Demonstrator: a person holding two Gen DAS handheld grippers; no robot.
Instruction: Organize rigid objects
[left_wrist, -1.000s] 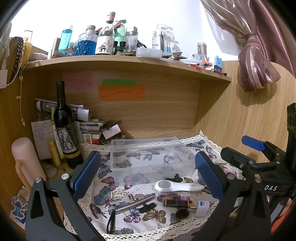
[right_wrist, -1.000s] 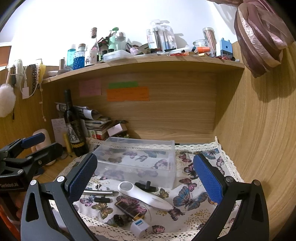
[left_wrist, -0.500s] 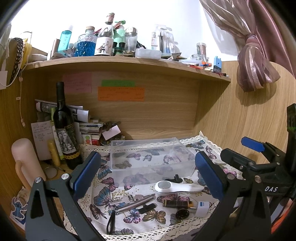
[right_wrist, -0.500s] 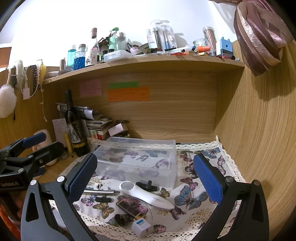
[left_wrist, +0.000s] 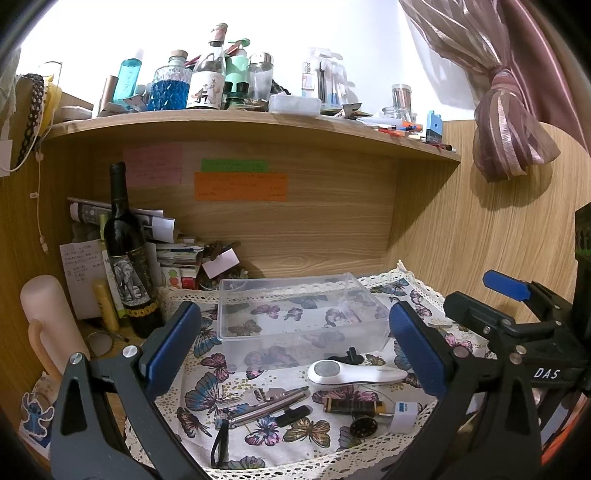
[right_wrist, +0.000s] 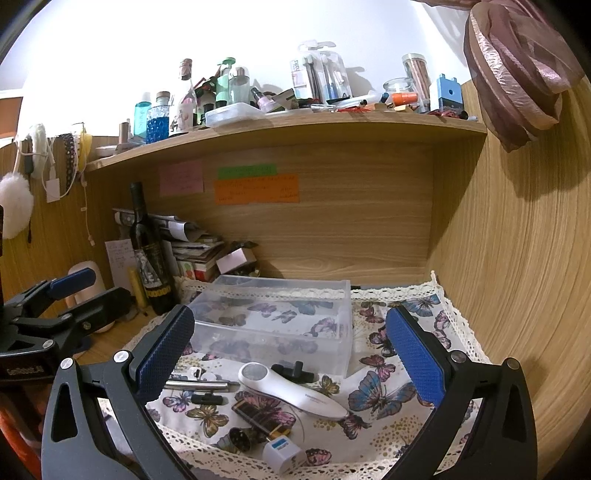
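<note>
Two hand-held grippers hover side by side above a butterfly-print cloth with a lace edge (left_wrist: 258, 373), spread on a wooden desk under a crowded shelf. The left gripper (left_wrist: 295, 350) has its blue-padded jaws spread wide and holds nothing; the right gripper (right_wrist: 290, 354) is likewise spread wide and empty. A clear rectangular plastic bin (right_wrist: 273, 317) sits on the cloth near the back, and appears empty. Just in front of it lie the loose items to be sorted: a white oval-handled plastic device with a round lens at one end (right_wrist: 291, 393), lying flat and angled toward the right; a small black plastic piece (right_wrist: 293, 373) close against the bin's front wall; a silver metal pen-like tool (left_wrist: 267, 404); a dark rectangular lighter-like item (left_wrist: 351, 406); and a white and blue plug adapter (right_wrist: 282, 452) at the cloth's near edge. Nothing has been picked up yet, so the likely first step is choosing one item. The white device seems the easiest target: descend straight over its narrow handle, close across its width, lift clear of neighbouring pieces, then release over the bin. Its smooth curved shell may slip.
</note>
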